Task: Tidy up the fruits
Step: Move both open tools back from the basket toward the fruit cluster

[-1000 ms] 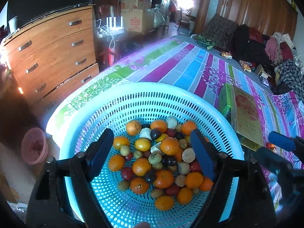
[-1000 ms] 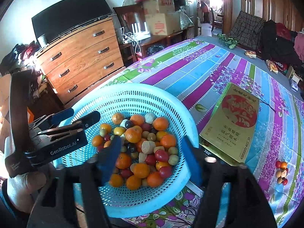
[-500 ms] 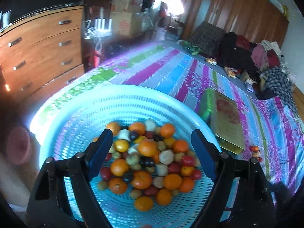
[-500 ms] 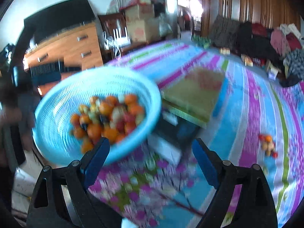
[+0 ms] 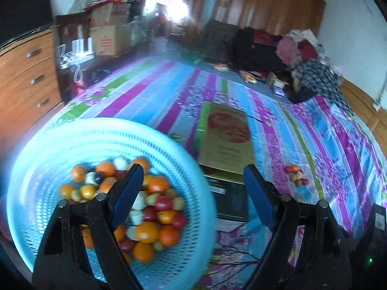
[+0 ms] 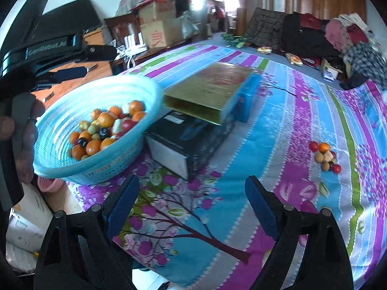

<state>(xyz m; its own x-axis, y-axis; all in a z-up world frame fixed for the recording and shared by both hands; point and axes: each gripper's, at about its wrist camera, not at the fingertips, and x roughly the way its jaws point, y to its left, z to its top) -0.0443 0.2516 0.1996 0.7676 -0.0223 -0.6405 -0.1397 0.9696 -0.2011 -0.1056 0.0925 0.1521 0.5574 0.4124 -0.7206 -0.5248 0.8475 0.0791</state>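
Left gripper [image 5: 191, 188] angled down over the blue basket's [image 5: 193, 169] right rim, jaws wide, nothing between. Right gripper [image 6: 192, 200] tilted down over the striped bedspread [image 6: 278, 125], jaws apart, empty. Fruits [image 6: 106, 130] heaped in basket; small loose cluster [image 6: 325, 154] on the spread, kinds unclear through blur.

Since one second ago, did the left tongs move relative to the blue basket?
Yes. The left tongs shifted right: the blue basket, earlier centred between them, now sits left, and the yellow box lies ahead.
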